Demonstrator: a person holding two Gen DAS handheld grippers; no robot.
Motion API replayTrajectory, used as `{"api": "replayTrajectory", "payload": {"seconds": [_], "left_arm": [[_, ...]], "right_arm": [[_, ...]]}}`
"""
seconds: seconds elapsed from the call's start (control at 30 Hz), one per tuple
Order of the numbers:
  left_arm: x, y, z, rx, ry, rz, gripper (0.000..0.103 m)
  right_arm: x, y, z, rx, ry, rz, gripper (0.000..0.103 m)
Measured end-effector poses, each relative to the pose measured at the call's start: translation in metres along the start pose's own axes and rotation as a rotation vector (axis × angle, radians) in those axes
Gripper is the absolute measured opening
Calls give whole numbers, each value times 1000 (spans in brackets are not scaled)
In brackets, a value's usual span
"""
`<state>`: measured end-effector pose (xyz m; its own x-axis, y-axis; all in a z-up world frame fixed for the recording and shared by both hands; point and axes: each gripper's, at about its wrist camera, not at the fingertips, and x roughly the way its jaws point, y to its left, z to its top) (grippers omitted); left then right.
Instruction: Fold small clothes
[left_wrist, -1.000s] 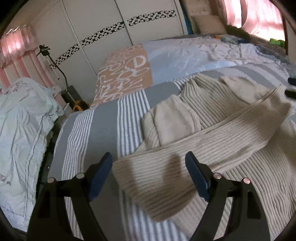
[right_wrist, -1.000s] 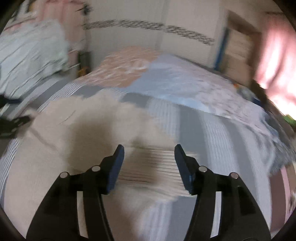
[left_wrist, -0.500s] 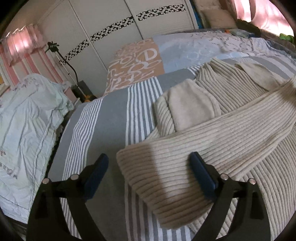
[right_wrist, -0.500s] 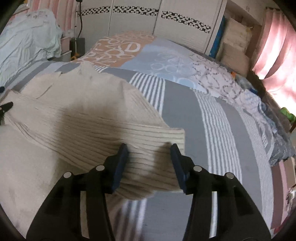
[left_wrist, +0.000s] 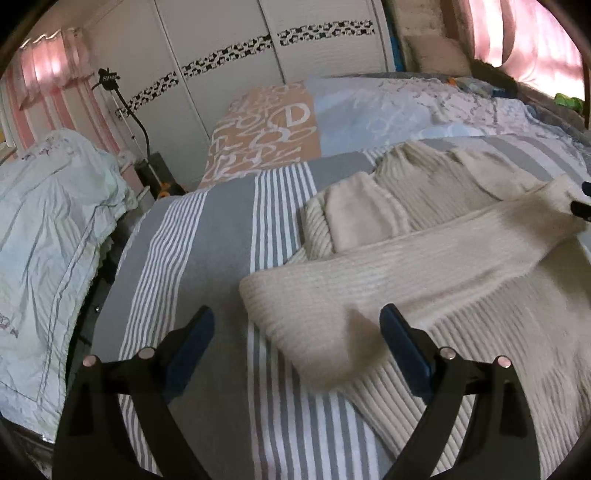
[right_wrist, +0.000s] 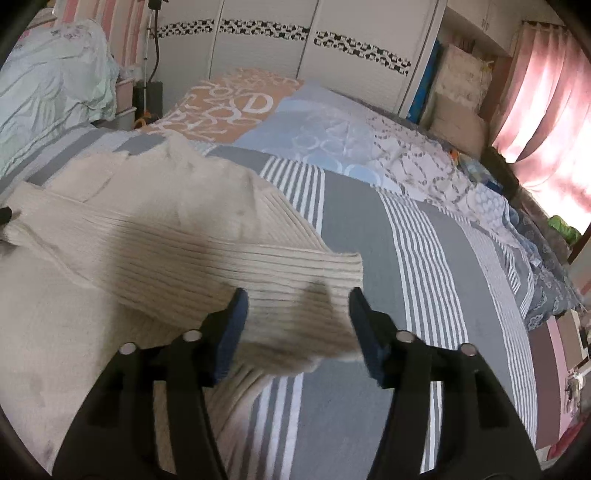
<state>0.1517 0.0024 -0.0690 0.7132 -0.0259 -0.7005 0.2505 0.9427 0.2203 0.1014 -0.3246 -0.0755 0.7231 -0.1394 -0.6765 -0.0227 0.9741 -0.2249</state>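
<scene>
**Halfway, roughly: one band folded, more folding left**

Already a ribbed band of the cream sweater (left_wrist: 424, 266) lies folded across its body, spread on the striped bed (left_wrist: 207, 236) toward its near edge; judging by that, further folds remain. At the band's left end the left gripper (left_wrist: 297, 332) hovers, jaws wide apart, holding nothing. At the right end the right gripper (right_wrist: 297, 314) straddles the knit, jaws apart, not clamped.

The sweater (left_wrist: 424, 266) is cream and ribbed. The bedcover (right_wrist: 417, 258) has grey and white stripes. The curtains (right_wrist: 543, 96) are pink.
</scene>
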Motion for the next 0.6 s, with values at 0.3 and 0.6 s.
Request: {"api": "replayTrajectory", "payload": {"seconds": [0.3,0.6], "left_arm": [[-60,-15,-37,-66,-31,-123,92],[-95,-22,-61,-142,-95,-154,99]], "right_arm": [[-64,23,-22,51,-61,91,100],[-96,17,-49,237,-76,155,100]]}}
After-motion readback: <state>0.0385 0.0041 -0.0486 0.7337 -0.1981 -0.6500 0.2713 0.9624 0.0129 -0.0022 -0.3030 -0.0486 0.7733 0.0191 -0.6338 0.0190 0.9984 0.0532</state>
